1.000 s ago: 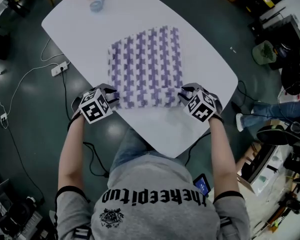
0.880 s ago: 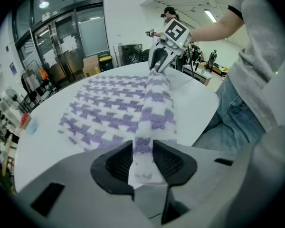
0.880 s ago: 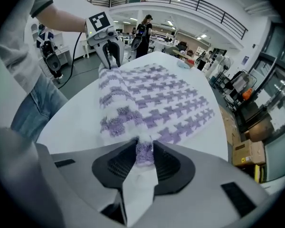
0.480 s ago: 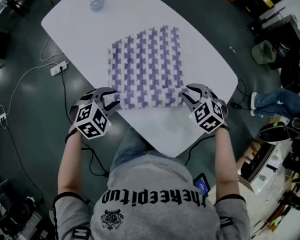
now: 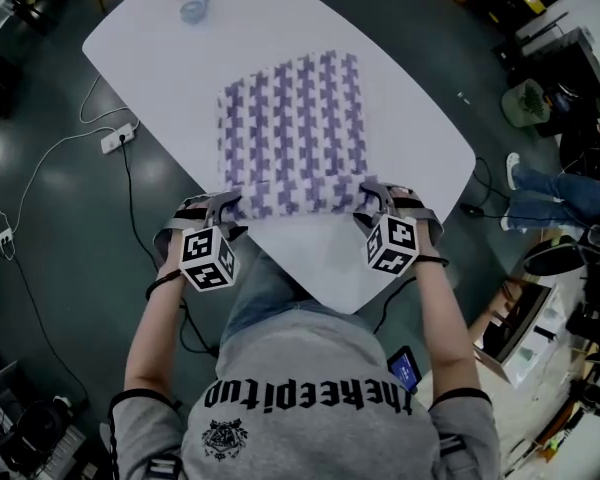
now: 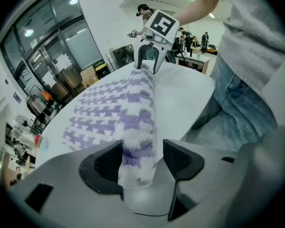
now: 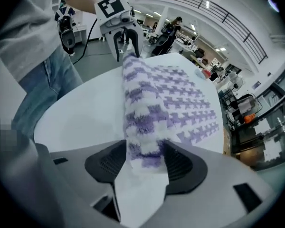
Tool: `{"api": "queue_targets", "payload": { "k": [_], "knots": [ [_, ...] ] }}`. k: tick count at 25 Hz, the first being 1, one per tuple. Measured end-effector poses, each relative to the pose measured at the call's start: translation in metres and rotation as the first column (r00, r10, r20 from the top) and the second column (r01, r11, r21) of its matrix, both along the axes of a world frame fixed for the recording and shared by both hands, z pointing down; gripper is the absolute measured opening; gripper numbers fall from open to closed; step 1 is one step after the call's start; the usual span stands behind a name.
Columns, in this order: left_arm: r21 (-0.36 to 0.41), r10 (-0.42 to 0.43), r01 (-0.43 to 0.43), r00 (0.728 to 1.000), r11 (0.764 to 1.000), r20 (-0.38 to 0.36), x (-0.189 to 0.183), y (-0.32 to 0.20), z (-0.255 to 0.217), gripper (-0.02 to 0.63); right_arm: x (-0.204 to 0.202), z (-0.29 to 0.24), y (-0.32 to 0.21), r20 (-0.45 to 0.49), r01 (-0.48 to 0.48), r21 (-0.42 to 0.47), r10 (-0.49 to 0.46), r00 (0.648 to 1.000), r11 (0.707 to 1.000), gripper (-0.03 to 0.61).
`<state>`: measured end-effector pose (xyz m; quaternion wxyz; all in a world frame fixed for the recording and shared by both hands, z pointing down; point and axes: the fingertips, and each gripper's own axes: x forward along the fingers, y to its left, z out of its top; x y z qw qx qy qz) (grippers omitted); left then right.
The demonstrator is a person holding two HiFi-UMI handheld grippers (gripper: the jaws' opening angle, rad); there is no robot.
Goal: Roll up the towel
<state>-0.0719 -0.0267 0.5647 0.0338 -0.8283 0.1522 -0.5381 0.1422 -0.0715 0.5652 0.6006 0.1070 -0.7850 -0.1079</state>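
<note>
- The left gripper (image 6: 141,156) is holding its jaws wide apart, as they have just been opening. One rolled end of the purple-and-white towel (image 6: 133,113) is lying between them, leaning on one pad only.
- The right gripper (image 7: 143,159) has also just been opening. The other rolled end is lying between its pads, not pinched.
- The unrolled part is lying flat on the white table (image 5: 180,58).

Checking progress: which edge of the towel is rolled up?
The near edge of the towel, closest to the person, is a thick roll; the other three edges lie flat on the table.
</note>
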Motion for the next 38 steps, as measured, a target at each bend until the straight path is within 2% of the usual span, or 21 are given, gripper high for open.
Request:
{"api": "queue_targets", "payload": {
  "k": [6, 7, 8, 10, 12, 17, 22, 27, 33, 38],
  "knots": [
    [-0.005, -0.007, 0.007, 0.999, 1.000, 0.044, -0.011, -0.011, 0.016, 0.256, 0.003, 0.017, -0.015, -0.061, 0.007, 0.014, -0.006, 0.998, 1.000, 0.229],
    [0.001, -0.006, 0.006, 0.999, 1.000, 0.052, -0.011, -0.012, 0.017, 0.256, 0.003, 0.017, -0.018, -0.073, 0.009, 0.026, -0.007, 0.997, 1.000, 0.220],
    [0.010, -0.005, 0.005, 0.998, 1.000, 0.059, -0.011, -0.014, 0.017, 0.253, 0.003, 0.016, -0.020, -0.082, 0.012, 0.036, -0.009, 0.997, 0.999, 0.175],
    [0.025, -0.005, 0.003, 0.998, 1.000, 0.061, -0.013, -0.017, 0.016, 0.163, 0.002, 0.014, -0.023, -0.091, 0.021, 0.041, -0.017, 0.996, 0.999, 0.102],
    [0.022, -0.002, 0.001, 0.999, 1.000, 0.050, -0.013, -0.017, 0.013, 0.130, 0.001, 0.012, -0.021, -0.085, 0.023, 0.034, -0.020, 0.996, 0.999, 0.077],
    [-0.033, 0.013, -0.013, 1.000, 0.999, 0.006, -0.015, -0.015, 0.005, 0.114, 0.001, 0.005, -0.015, -0.061, 0.009, -0.012, -0.010, 0.998, 1.000, 0.072],
    [-0.133, 0.046, -0.051, 0.998, 0.990, -0.044, -0.018, -0.002, -0.008, 0.112, -0.001, -0.006, -0.001, -0.037, -0.003, -0.103, -0.001, 0.999, 0.995, 0.072],
    [-0.217, 0.058, -0.074, 0.995, 0.973, -0.077, -0.019, 0.012, -0.012, 0.114, -0.002, -0.011, 0.016, -0.021, -0.025, -0.216, 0.021, 1.000, 0.976, 0.072],
    [-0.257, 0.051, -0.073, 0.994, 0.964, -0.093, -0.021, 0.040, 0.005, 0.118, -0.008, -0.004, 0.039, 0.040, -0.074, -0.276, 0.088, 0.995, 0.958, 0.081],
    [-0.265, -0.011, -0.028, 0.989, 0.964, -0.146, -0.022, 0.029, -0.002, 0.130, -0.007, -0.014, 0.030, 0.085, -0.097, -0.282, 0.125, 0.988, 0.954, 0.094]
  ]
}}
